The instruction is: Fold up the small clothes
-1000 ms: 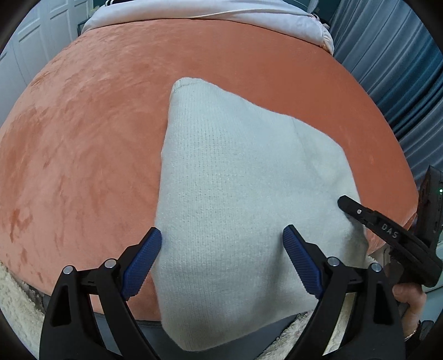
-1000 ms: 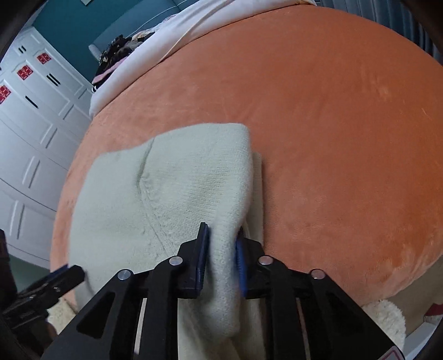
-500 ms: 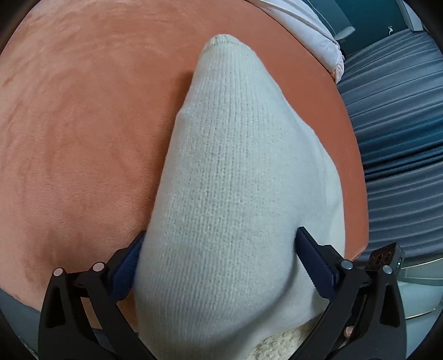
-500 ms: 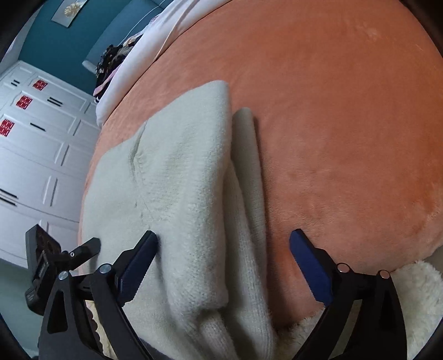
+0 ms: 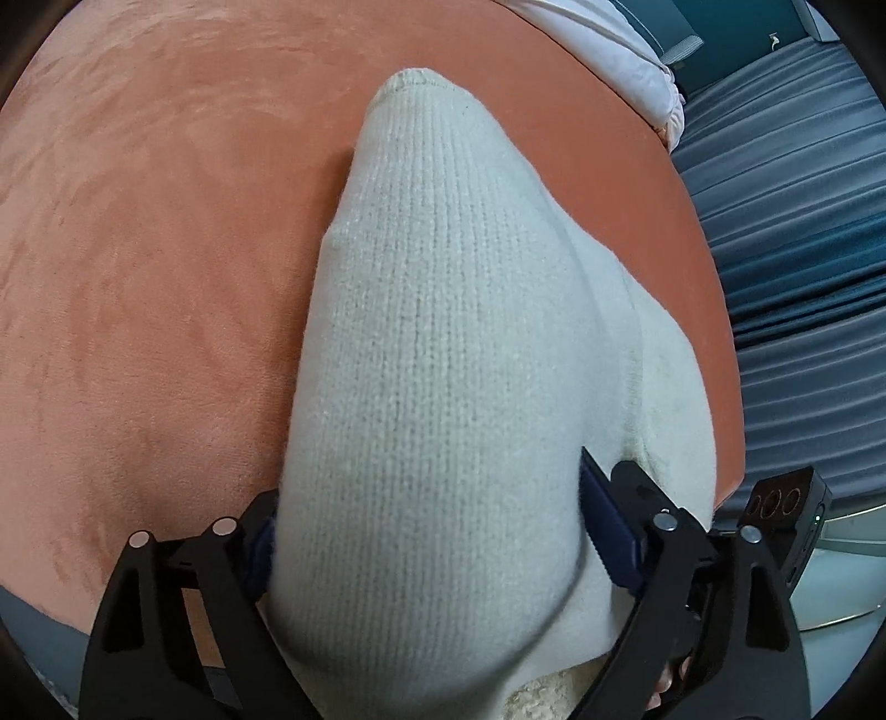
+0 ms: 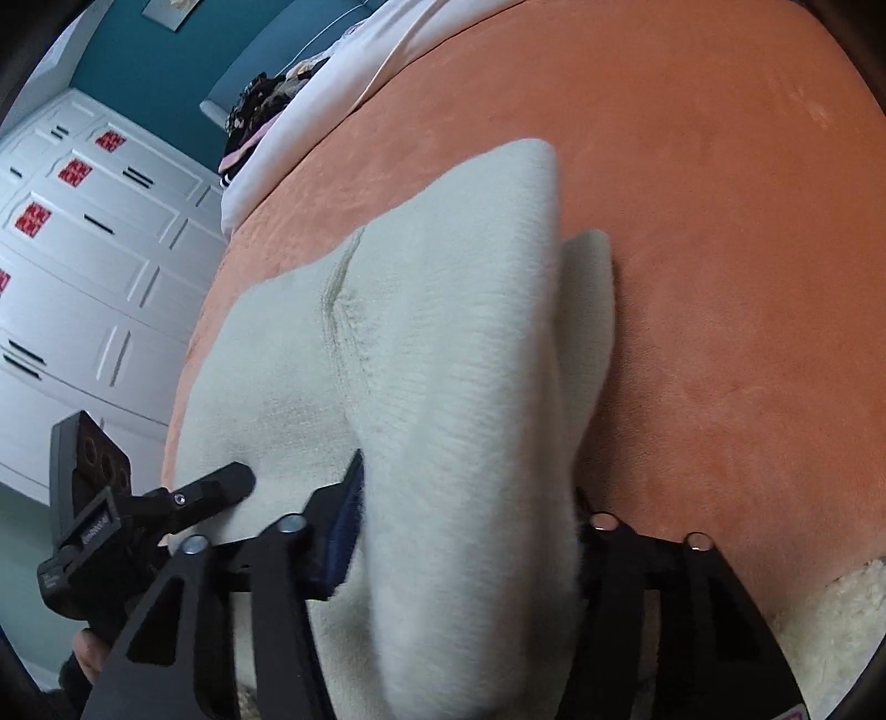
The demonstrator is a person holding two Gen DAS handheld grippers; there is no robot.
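A cream knit garment [image 5: 454, 343] lies on the orange plush bed cover [image 5: 138, 277], partly folded, with its near end bunched up. My left gripper [image 5: 426, 531] straddles the garment's near left edge; the blue pads press into the thick fold from both sides. My right gripper [image 6: 465, 531] straddles the near right edge [image 6: 470, 387] the same way, its right finger mostly hidden by the cloth. The left gripper also shows in the right wrist view [image 6: 221, 487] at the lower left.
White bedding [image 5: 609, 50] lies at the far end of the bed. Blue curtains [image 5: 803, 249] hang to the right. White cabinets [image 6: 72, 266] stand to the left. A fluffy cream rug [image 6: 830, 626] lies below the bed's near edge.
Both grippers have closed in from wide open onto the near edges of the garment. The cloth has bunched up between the fingers and risen toward the cameras.
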